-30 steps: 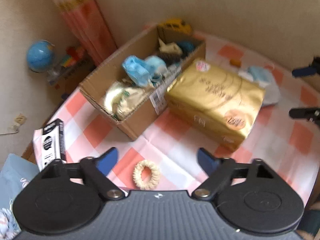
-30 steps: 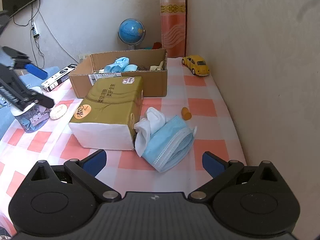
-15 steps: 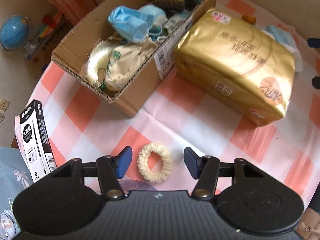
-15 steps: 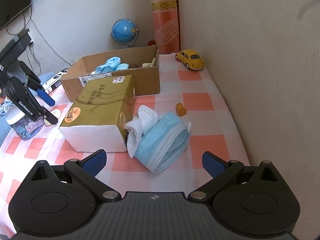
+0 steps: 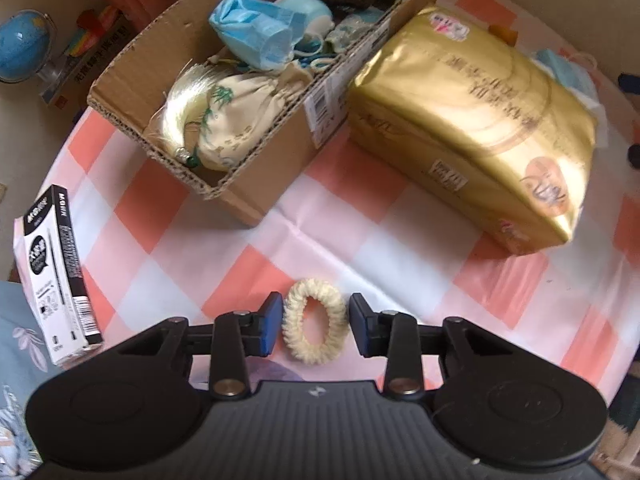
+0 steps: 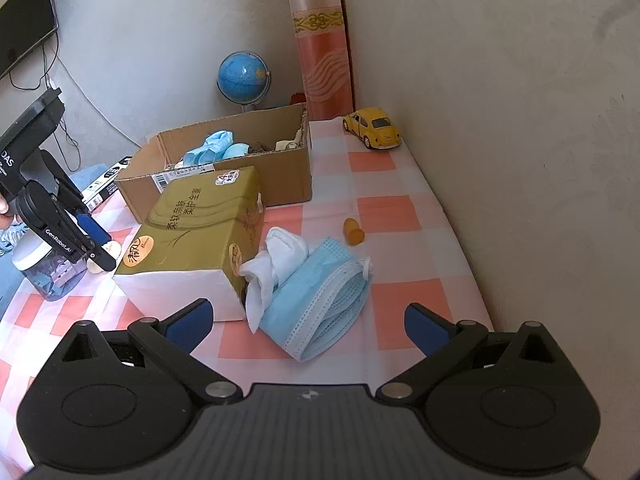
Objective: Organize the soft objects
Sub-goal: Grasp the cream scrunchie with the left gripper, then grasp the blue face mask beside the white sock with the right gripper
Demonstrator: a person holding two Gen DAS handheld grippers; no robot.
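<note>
Left gripper fingers have narrowed around the scrunchie; cardboard box holds masks, pouch

The surface wears a cloth of coral and white checks. On it stand an open cardboard box and, just beside it, a gold tissue pack. A cream scrunchie lies flat nearer the edge, a black-and-white carton off to one side. Blue face masks, a white sock, an orange capsule, a yellow toy car and a clear jar also rest there.
</note>
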